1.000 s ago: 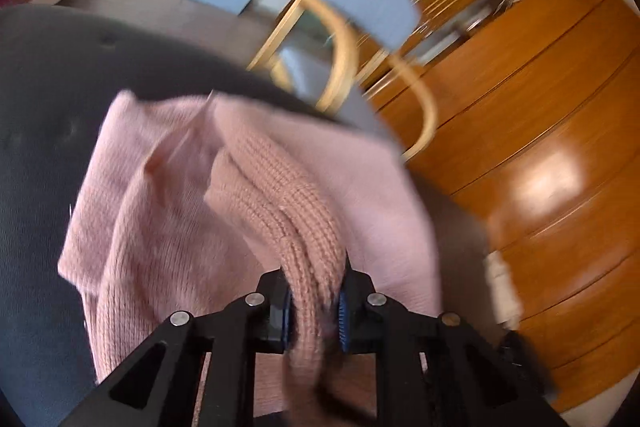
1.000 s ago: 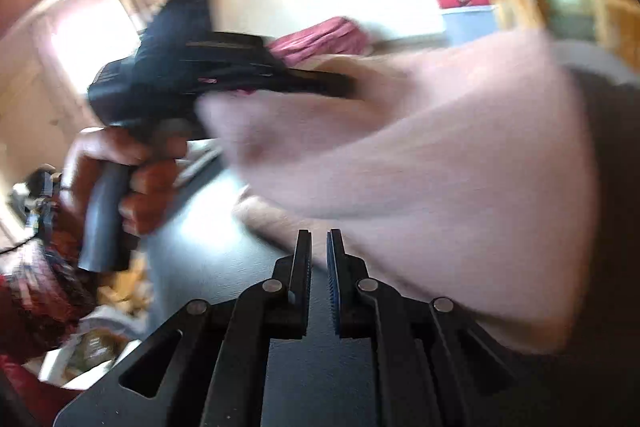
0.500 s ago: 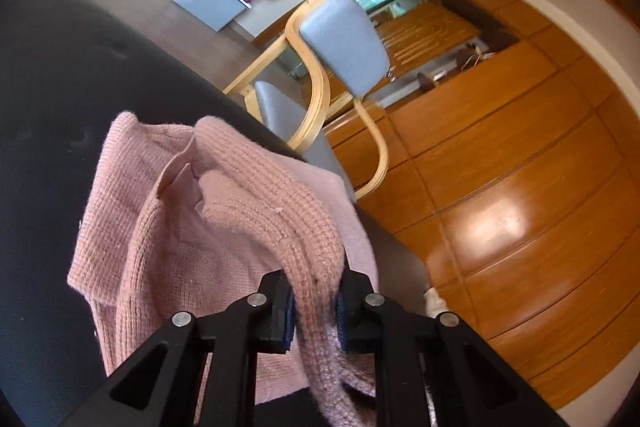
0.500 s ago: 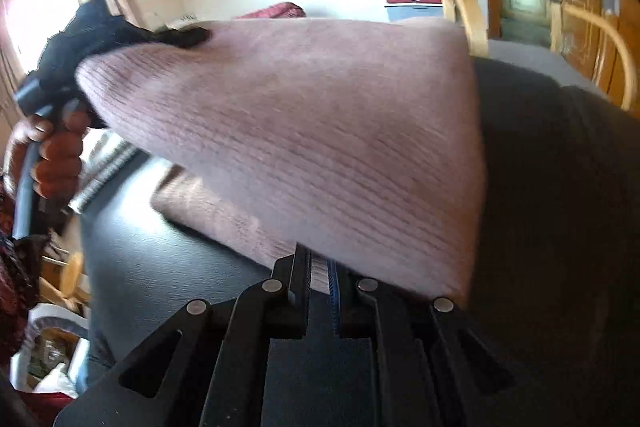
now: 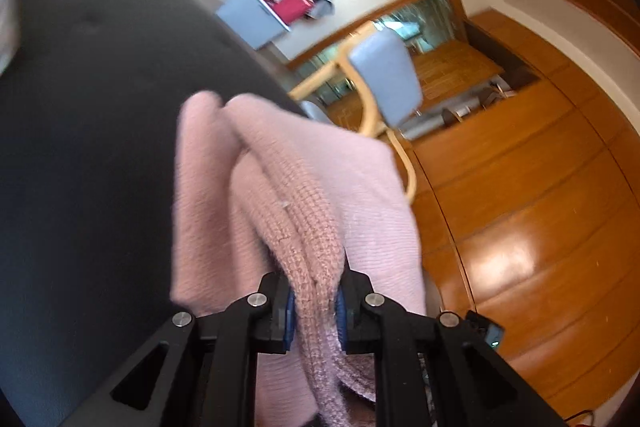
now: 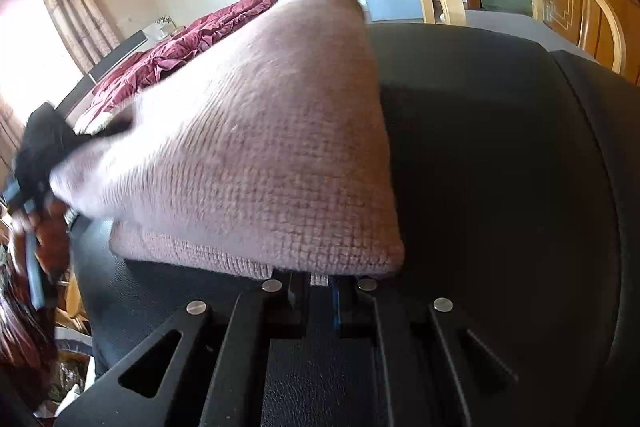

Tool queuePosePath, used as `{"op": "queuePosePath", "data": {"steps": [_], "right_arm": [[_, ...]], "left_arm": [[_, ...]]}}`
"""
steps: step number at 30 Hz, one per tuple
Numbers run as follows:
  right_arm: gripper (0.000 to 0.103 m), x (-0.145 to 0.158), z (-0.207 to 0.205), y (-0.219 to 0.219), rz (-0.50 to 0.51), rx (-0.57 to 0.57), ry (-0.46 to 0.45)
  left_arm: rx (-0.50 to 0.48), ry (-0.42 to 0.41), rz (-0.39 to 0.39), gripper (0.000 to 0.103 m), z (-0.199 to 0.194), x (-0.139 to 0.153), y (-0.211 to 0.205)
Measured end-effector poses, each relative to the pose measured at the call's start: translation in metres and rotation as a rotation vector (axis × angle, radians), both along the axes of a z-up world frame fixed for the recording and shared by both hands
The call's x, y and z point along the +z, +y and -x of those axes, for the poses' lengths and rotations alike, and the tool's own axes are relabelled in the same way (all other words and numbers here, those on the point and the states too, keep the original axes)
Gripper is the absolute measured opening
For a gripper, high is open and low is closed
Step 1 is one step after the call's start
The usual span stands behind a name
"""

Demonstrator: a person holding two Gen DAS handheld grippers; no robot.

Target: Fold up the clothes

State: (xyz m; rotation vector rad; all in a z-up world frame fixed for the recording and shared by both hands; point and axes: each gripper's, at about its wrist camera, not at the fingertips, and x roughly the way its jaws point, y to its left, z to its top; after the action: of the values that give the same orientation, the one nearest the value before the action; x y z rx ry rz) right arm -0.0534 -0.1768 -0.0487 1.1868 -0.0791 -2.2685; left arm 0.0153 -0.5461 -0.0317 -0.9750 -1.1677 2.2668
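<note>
Since a second ago the pink sweater [image 5: 304, 211] has been drawn taut between the tools; its edge now sits in the right tool [image 6: 320, 283], whose fingers were bare, and the cloth bunches narrower ahead of the left tool [image 5: 314, 301].

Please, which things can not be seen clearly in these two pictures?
- Left wrist view: the pink sweater covers the left gripper pads' inner faces.
- Right wrist view: the sweater's edge hides the right gripper fingertips.
- Right wrist view: the person's hand is blurred.
</note>
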Motion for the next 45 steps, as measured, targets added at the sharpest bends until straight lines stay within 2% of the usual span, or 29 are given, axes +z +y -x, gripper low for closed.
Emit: {"op": "queuePosePath", "data": {"steps": [2,4,10,11,13,16,18,20,22,24,29,33,36,40,42,45], "right_arm": [[0.008,0.0,0.002,0.001,-0.004,0.001,0.001],[0.008,-0.003,0.003,-0.018,-0.008,-0.001,0.002],[0.008,-0.002,0.004,-0.019,0.007,-0.013,-0.008],[0.008,-0.001,0.002,-0.02,0.006,-0.014,-0.008],[0.008,-0.001,0.001,-0.022,-0.001,-0.019,-0.006],[0.008,-0.001,-0.002,-0.023,-0.002,-0.025,-0.005],[0.008,-0.002,-0.004,-0.022,0.0,-0.03,-0.005],[0.008,-0.002,-0.007,-0.022,0.001,-0.035,-0.004],[0.008,-0.003,-0.01,-0.022,0.003,-0.039,-0.004],[0.008,-0.002,-0.011,-0.022,0.005,-0.041,-0.006],[0.008,0.001,-0.007,-0.018,0.024,-0.016,-0.034],[0.008,0.022,-0.034,-0.025,-0.13,0.135,0.05],[0.008,0.052,-0.058,-0.021,-0.114,0.272,0.124],[0.009,0.097,-0.054,-0.016,0.007,0.226,0.256],[0.009,0.101,-0.039,-0.03,0.01,0.199,0.268],[0.009,0.079,-0.016,-0.062,-0.053,0.222,0.233]], "left_arm": [[0.023,0.013,-0.007,0.014,-0.012,-0.006,0.001],[0.038,0.047,0.017,0.014,-0.026,-0.004,0.005],[0.071,0.066,0.204,0.015,-0.042,-0.007,0.024],[0.08,0.066,0.201,0.015,-0.044,-0.008,0.025],[0.09,0.093,0.137,0.015,-0.051,-0.001,0.026],[0.084,0.142,0.108,0.015,-0.059,0.017,0.028],[0.084,0.142,0.102,0.015,-0.065,0.019,0.032],[0.075,0.112,0.127,0.015,-0.068,0.009,0.038],[0.08,0.049,0.161,0.015,-0.067,-0.011,0.044],[0.095,0.038,0.143,0.016,-0.068,-0.023,0.046],[0.103,0.084,0.234,0.017,-0.071,-0.021,0.054],[0.1,0.107,0.246,0.017,-0.074,-0.022,0.054],[0.097,0.125,0.255,0.017,-0.075,-0.023,0.054],[0.091,0.133,0.264,0.017,-0.075,-0.022,0.054],[0.085,0.122,0.267,0.017,-0.073,-0.021,0.053],[0.085,0.101,0.266,0.017,-0.069,-0.018,0.047]]}}
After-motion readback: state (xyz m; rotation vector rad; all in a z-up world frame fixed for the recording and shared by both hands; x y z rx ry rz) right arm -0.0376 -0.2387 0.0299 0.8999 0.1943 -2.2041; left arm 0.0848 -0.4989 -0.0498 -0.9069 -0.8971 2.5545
